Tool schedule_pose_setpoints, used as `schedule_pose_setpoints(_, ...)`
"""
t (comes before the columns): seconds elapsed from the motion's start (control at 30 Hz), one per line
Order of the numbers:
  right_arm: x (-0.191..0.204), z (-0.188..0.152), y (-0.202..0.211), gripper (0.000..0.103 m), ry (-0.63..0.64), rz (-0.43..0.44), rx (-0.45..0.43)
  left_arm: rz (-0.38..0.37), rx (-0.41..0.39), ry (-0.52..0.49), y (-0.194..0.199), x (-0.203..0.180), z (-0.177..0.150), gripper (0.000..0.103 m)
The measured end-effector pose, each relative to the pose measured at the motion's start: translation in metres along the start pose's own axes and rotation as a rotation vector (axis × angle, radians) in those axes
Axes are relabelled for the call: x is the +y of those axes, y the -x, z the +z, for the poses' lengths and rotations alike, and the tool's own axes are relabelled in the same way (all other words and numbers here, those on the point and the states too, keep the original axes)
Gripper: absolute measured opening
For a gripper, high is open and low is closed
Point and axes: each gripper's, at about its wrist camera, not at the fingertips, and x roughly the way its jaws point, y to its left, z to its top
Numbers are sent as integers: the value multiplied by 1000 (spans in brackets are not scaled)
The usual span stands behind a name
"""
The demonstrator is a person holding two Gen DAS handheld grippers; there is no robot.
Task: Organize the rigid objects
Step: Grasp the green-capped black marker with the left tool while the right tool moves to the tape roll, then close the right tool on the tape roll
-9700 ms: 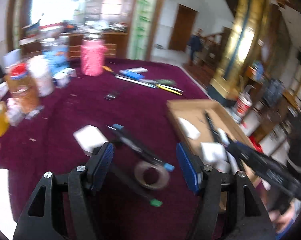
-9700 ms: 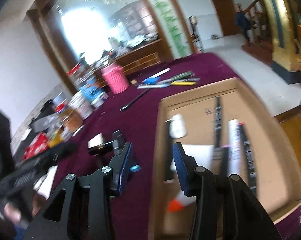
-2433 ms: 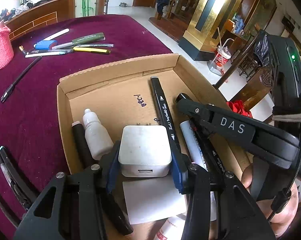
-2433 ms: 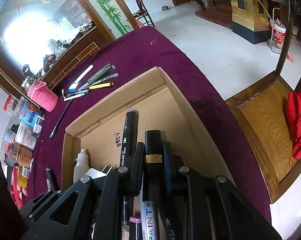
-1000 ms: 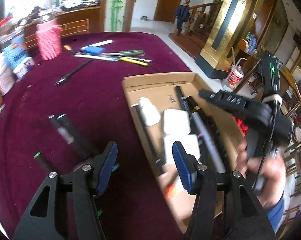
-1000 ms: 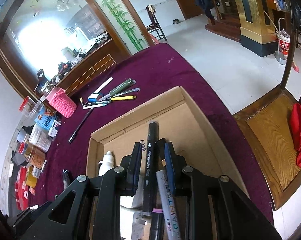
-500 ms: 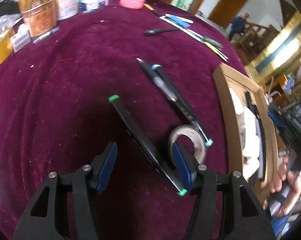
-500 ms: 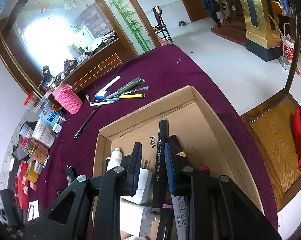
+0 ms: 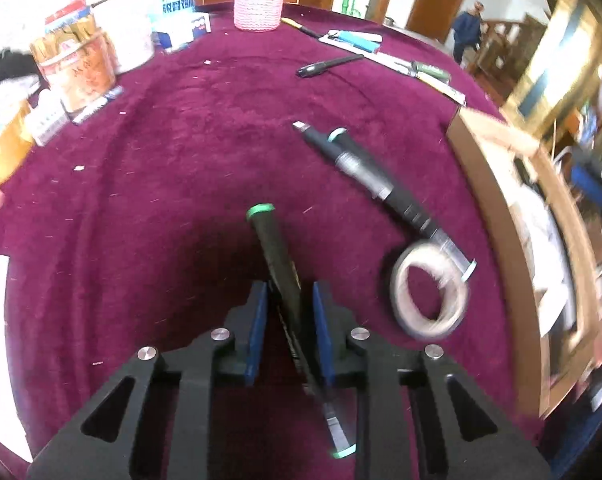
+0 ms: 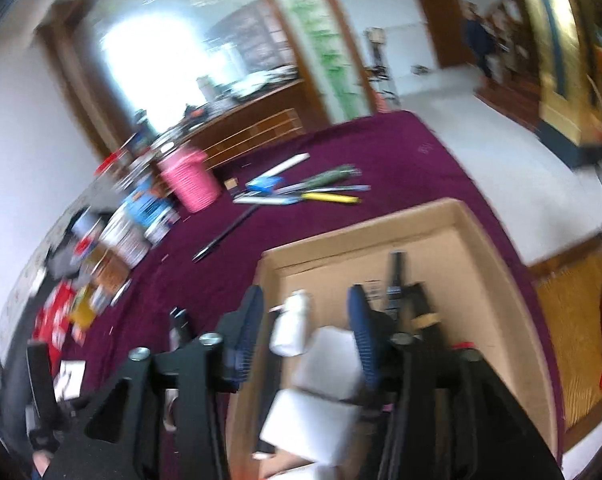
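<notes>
Left wrist: marker (image 9: 279,256) between tool (image 9: 289,312) pads

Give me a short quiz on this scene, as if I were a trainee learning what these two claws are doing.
1. True or false: the left claw is closed around a black marker with green ends.
2. What lies on the cloth right of that marker? A) a tape roll B) a mug C) scissors
3. Fill in: the right claw hangs open over the ______.

Key: 1 true. 2 A. 3 cardboard box, which already holds a small white bottle and white blocks.
</notes>
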Motion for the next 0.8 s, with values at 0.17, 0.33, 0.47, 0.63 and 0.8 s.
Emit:
schedule_pose_setpoints(0.17, 71, -32, -22, 42, 188, 253, 185, -18, -47, -32, 10, 23, -18, 16)
schedule_pose_setpoints(0.33, 112, -67, -44, 46, 296, 282, 329, 26, -70, -65, 9, 15, -19, 16)
schedule_pose_setpoints(0.47, 119, -81, -58, 51, 332, 183, 382, 20, -80, -67, 10, 16, -20, 16)
schedule_pose_setpoints(0.63, 115, -88, -68, 51, 325, 157, 429, 25, -100, -79, 10, 15, -22, 16)
schedule_pose_setpoints(0.8, 122, -90, -72, 51, 336, 112, 407, 21, -125, -80, 9, 16, -21, 16)
